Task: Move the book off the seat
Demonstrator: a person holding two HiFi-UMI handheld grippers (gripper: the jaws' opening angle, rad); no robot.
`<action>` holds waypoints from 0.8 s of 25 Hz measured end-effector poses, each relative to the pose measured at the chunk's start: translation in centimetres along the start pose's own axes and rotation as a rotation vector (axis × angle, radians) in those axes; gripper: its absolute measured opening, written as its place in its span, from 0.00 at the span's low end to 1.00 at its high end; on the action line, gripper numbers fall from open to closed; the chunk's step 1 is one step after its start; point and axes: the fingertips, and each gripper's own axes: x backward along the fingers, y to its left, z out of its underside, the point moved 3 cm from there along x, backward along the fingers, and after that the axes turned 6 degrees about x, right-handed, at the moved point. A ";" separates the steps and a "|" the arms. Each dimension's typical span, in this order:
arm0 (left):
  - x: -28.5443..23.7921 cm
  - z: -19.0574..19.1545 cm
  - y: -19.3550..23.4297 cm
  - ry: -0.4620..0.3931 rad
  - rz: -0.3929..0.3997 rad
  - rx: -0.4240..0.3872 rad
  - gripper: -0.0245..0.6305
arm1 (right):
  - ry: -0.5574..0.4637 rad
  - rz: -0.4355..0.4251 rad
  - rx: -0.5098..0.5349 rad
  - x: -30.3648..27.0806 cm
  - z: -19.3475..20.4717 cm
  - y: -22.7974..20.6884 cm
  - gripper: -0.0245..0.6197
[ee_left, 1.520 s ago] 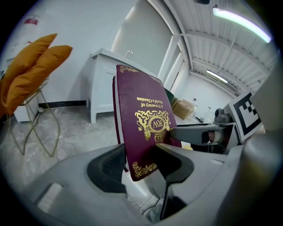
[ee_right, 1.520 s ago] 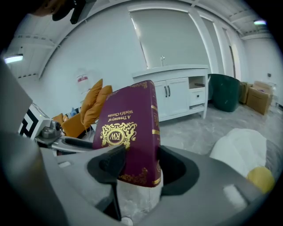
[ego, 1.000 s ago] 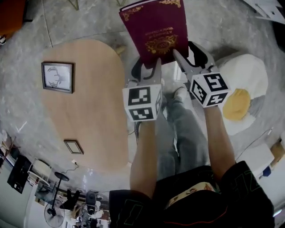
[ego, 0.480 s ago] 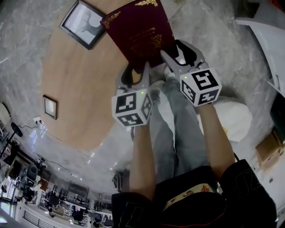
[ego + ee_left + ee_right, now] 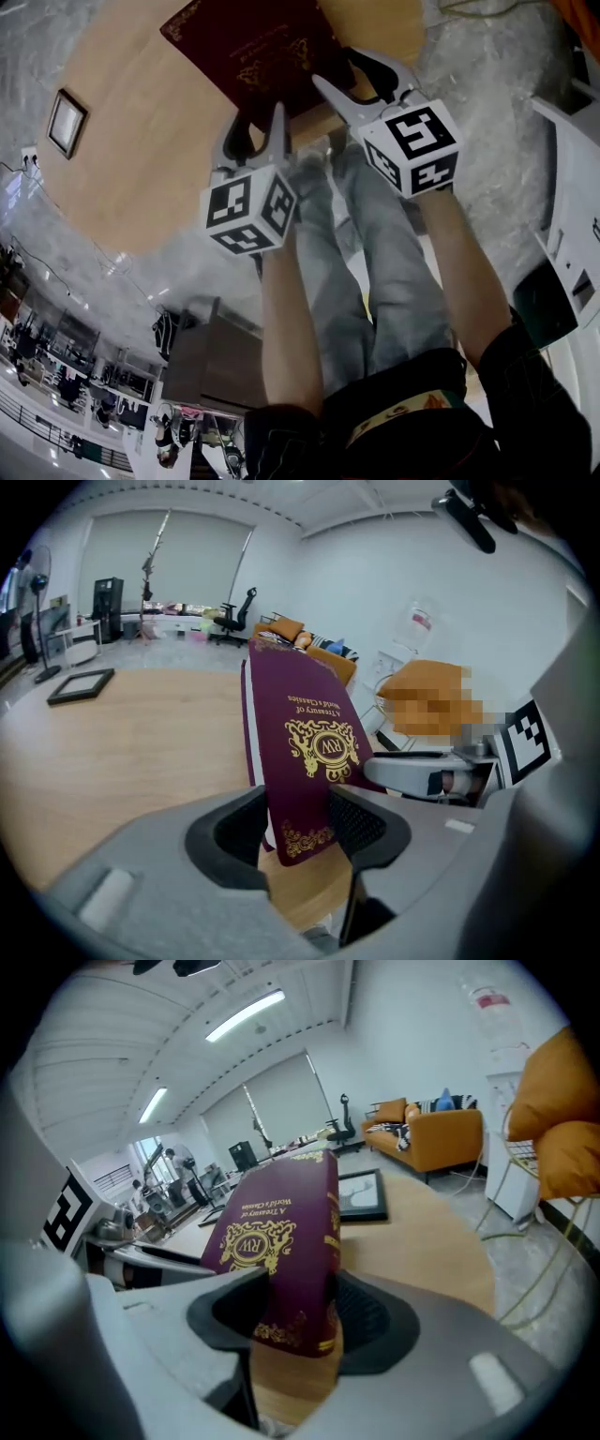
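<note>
A maroon book with gold print hangs in the air over the oval wooden table, held up by both grippers at its near edge. My left gripper is shut on the book's lower left corner, and the left gripper view shows the cover pinched between the dark pads. My right gripper holds the spine corner; its jaws are closing on the book between them. Each gripper shows in the other's view: the right one, the left one.
A black picture frame lies on the table's far left part. The person's jeans-clad legs stand right below the grippers. White furniture is at the right, a dark box on the floor behind. An orange sofa stands beyond the table.
The person has turned left with the book still in both grippers. The book now hangs over the wooden table, and the egg-shaped cushion has left the head view.
</note>
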 end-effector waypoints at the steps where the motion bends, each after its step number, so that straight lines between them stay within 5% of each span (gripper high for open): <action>1: 0.5 0.2 1.3 -0.012 -0.016 0.019 0.34 | 0.003 -0.020 0.021 -1.0 -0.1 1.1 0.38; 11: 1.7 2.3 5.7 -0.049 -0.029 0.243 0.37 | 0.083 -0.110 0.152 -4.6 -0.3 4.6 0.38; 19: 4.1 -1.0 7.8 -0.110 -0.018 0.183 0.38 | 0.078 -0.063 0.151 -3.2 -1.2 5.8 0.38; 20: 4.7 -1.6 7.5 -0.120 -0.002 0.173 0.37 | 0.069 -0.051 0.146 -2.6 -1.6 6.1 0.29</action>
